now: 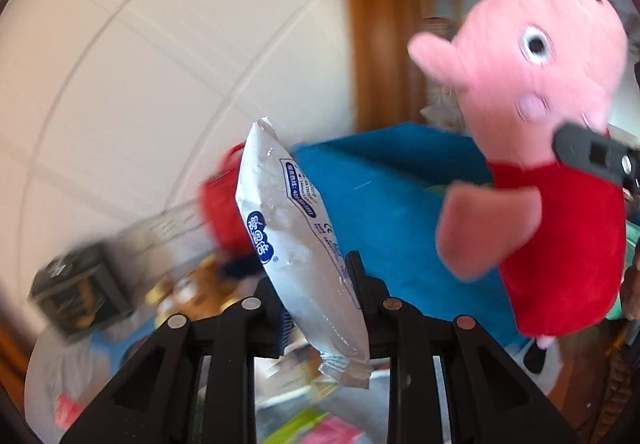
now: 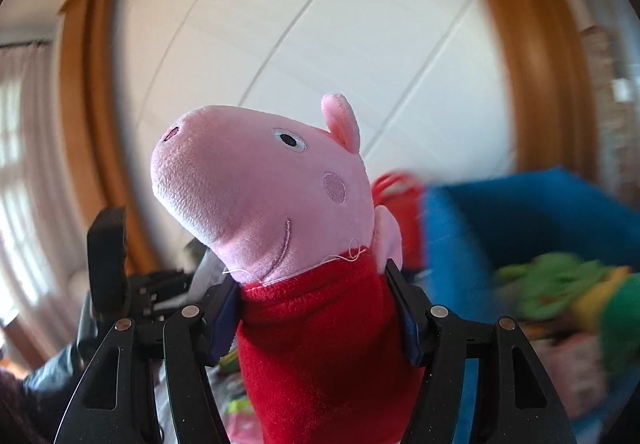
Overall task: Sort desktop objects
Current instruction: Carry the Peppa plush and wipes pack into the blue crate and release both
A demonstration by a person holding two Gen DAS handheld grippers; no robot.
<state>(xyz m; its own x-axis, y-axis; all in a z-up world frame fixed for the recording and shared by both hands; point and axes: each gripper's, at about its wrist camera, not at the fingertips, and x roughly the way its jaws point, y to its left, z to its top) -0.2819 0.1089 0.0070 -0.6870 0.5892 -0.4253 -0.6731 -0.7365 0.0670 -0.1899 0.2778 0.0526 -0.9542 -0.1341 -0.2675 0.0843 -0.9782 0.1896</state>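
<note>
The right gripper [image 2: 316, 308] is clamping the pig toy [image 2: 280, 196] across its red body just below the neck, up in the air with nothing under it. The toy looks light and soft, so the plush is squashing between the fingers; the body is probably the firmest place to hold. Its long axis is running upright, snout pointing up and left in the right wrist view. The left gripper [image 1: 316, 296] is pinching a silvery packet [image 1: 296, 244], thin, crinkly and likely slippery, standing on end, tilted, in front of a blue bin [image 1: 384, 196].
</note>
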